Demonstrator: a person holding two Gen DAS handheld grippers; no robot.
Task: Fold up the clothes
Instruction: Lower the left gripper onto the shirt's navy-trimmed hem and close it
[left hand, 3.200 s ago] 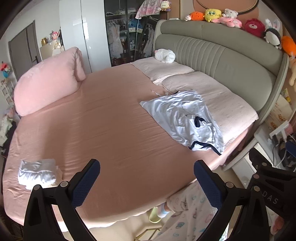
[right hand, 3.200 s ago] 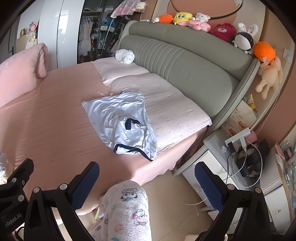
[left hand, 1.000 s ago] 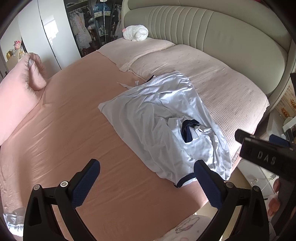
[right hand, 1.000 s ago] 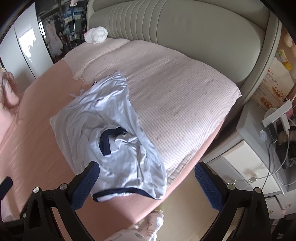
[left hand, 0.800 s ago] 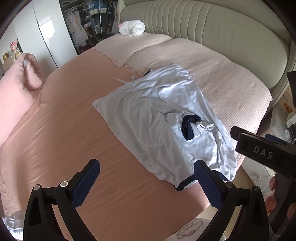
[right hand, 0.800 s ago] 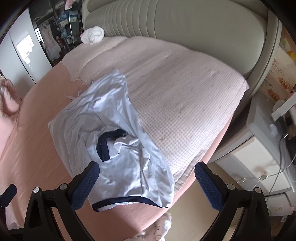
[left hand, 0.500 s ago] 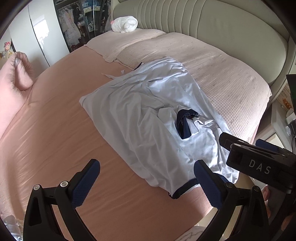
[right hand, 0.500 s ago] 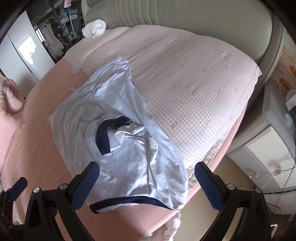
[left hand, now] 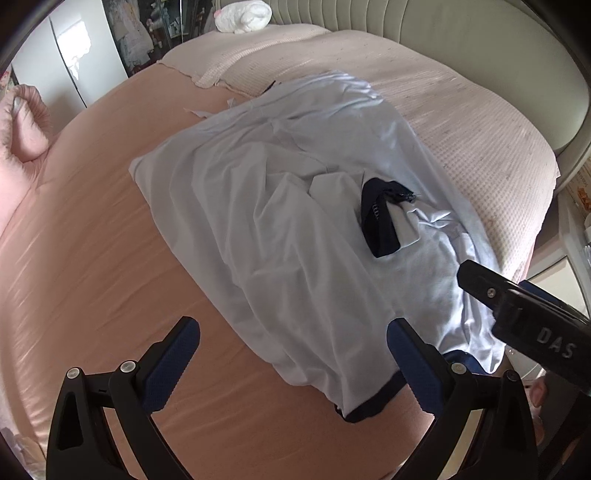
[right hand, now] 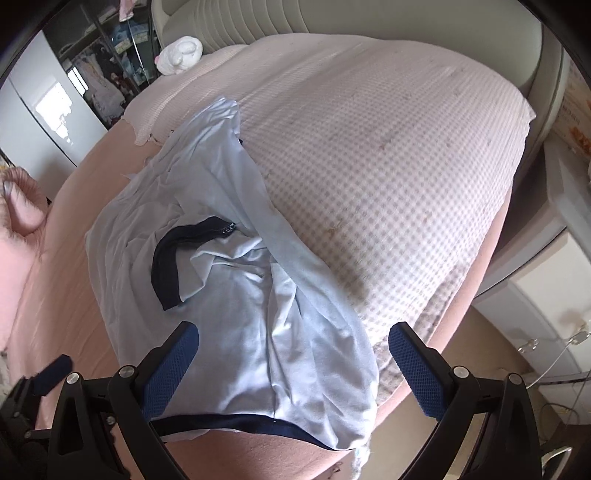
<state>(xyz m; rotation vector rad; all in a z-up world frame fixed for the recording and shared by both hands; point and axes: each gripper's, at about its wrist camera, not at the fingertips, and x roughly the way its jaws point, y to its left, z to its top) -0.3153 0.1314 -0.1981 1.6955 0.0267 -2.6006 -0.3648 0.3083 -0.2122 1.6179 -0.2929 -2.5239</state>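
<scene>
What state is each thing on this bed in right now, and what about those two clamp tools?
Light blue shirt: crumpled, unfolded, lying partly on the sheet and partly on the checked blanket.
Navy collar: flipped open on top of the shirt.
Checked blanket: spread flat.
Pink sheet: mostly smooth, slight wrinkles.
Left gripper: open, holding nothing.
Right gripper: open, holding nothing, over the shirt's hem.

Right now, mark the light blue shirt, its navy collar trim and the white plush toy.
light blue shirt (left hand: 280, 236), left wrist view, middle of the crumpled body.
navy collar trim (right hand: 166, 254), right wrist view, curved dark band.
white plush toy (left hand: 242, 16), left wrist view, its body.
</scene>
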